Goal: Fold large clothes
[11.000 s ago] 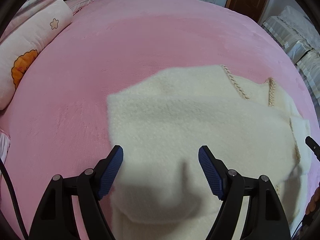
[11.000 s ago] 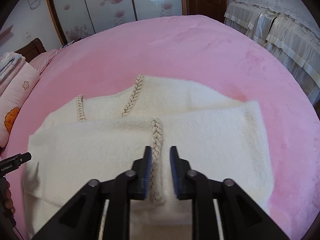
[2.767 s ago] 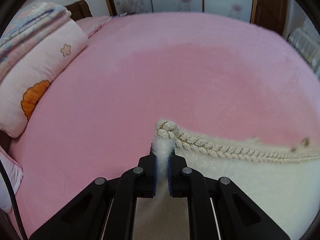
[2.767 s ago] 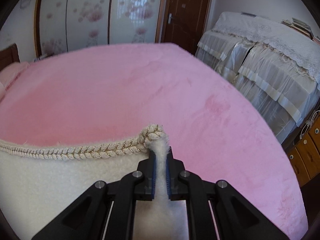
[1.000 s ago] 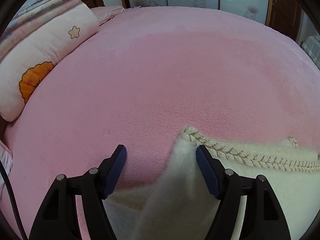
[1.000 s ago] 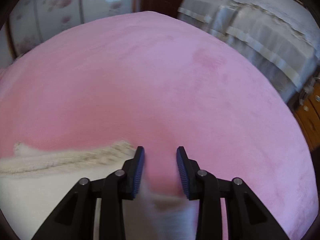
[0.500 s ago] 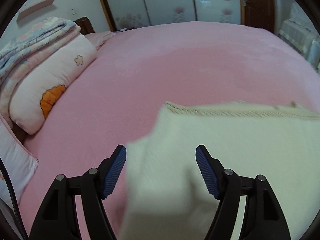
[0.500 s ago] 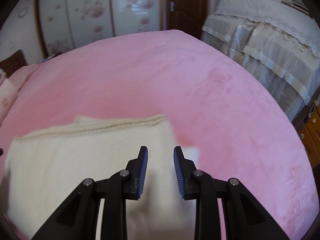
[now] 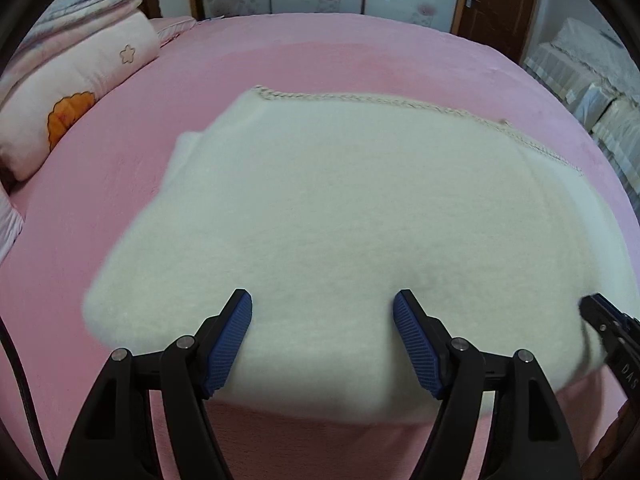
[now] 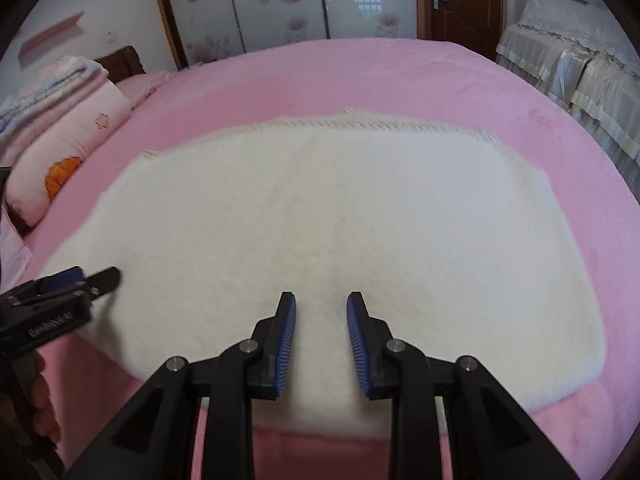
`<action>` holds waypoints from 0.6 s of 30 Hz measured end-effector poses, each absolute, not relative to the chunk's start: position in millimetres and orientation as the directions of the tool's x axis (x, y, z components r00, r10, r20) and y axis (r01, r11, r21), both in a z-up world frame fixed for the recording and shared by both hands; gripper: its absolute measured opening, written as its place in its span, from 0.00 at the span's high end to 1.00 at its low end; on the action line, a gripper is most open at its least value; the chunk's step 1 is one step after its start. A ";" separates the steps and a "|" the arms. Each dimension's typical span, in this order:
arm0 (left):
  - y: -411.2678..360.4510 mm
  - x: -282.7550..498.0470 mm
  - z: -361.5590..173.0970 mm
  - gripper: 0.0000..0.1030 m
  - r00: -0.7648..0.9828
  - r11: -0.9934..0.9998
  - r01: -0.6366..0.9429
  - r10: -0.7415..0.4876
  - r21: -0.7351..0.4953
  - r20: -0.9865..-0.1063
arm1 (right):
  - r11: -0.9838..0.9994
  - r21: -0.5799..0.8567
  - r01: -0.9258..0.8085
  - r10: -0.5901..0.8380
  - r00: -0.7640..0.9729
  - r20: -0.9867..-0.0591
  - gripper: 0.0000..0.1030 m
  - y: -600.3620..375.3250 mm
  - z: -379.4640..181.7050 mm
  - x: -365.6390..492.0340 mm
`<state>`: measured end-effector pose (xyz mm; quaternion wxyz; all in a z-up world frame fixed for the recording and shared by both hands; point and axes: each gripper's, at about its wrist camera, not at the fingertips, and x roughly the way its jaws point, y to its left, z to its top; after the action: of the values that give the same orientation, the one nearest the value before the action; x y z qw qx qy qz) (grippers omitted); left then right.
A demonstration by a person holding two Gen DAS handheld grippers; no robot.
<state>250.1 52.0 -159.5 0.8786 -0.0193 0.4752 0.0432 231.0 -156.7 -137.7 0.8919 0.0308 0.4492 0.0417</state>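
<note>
Tongs on both sides are empty now: the left tongs [image 9: 322,336] stand wide apart above the near edge of the cream garment [image 9: 352,220], and the right tongs [image 10: 321,340] have a narrower gap whose jaws are closing on nothing, the cloth lying below and beyond them. A few seconds ago each pair was pinched on a braided corner of the garment, carrying it away across the bed; since then both have let go and pulled back, and the far half now lies doubled over. That suggests one fold is finished and the piece is ready for the next fold or a smoothing pass. The garment rests flat in the middle of the pink bed [image 10: 400,76], a broad, roughly rectangular slab with rounded corners. Its surface looks thick, fuzzy and fleece-like, with a twisted braid trim [image 10: 360,124] running along the far edge. The bed cover looks like short plush, and a padded pink pillow [image 9: 80,92] sits at the left.
</note>
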 end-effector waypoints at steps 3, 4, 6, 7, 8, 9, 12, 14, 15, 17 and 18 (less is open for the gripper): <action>77.9 248.2 -159.1 0.30 0.541 0.986 -0.145 0.149 0.083 -0.828 | 0.999 0.025 0.020 0.008 0.614 -0.789 0.77 -183.5 -139.5 220.4; 88.9 247.6 -160.7 0.30 0.536 0.984 -0.158 0.157 0.084 -0.830 | 0.998 -0.022 0.054 -0.051 0.618 -0.785 0.77 -193.1 -139.2 216.4; 101.9 245.0 -161.0 0.30 0.527 0.980 -0.181 0.163 0.077 -0.834 | 0.989 -0.074 0.127 -0.136 0.611 -0.779 0.77 -225.1 -141.7 211.1; 106.2 243.5 -160.6 0.33 0.528 0.982 -0.181 0.146 0.057 -0.837 | 0.984 -0.083 0.157 -0.163 0.606 -0.779 0.77 -237.9 -142.7 208.3; 110.4 242.0 -160.2 0.33 0.531 0.984 -0.177 0.127 0.038 -0.838 | 0.979 -0.083 0.186 -0.180 0.600 -0.779 0.77 -252.7 -142.9 205.8; 113.8 242.7 -160.4 0.34 0.534 0.984 -0.174 0.125 0.036 -0.837 | 0.974 -0.074 0.214 -0.190 0.597 -0.779 0.77 -267.4 -142.0 202.3; 113.3 242.7 -161.4 0.34 0.535 0.983 -0.172 0.149 0.065 -0.832 | 0.970 -0.065 0.234 -0.195 0.593 -0.781 0.86 -284.4 -141.2 195.5; 108.4 242.4 -161.5 0.34 0.533 0.981 -0.178 0.162 0.077 -0.830 | 0.968 -0.079 0.236 -0.208 0.591 -0.779 0.86 -282.2 -142.8 194.8; 105.6 242.3 -161.1 0.34 0.532 0.980 -0.181 0.166 0.080 -0.830 | 0.966 -0.088 0.242 -0.218 0.589 -0.778 0.85 -279.7 -143.5 194.9; 107.3 243.3 -161.2 0.34 0.530 0.980 -0.183 0.168 0.082 -0.831 | 0.963 -0.099 0.251 -0.233 0.587 -0.776 0.83 -277.0 -144.6 199.3; 106.1 243.2 -161.1 0.34 0.529 0.980 -0.181 0.169 0.084 -0.832 | 0.962 -0.092 0.259 -0.232 0.587 -0.776 0.83 -276.3 -145.4 200.9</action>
<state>243.2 106.1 -161.1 0.8743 -0.0065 0.4750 0.1000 200.9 -276.3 -145.4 0.8907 0.0156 0.4330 -0.1378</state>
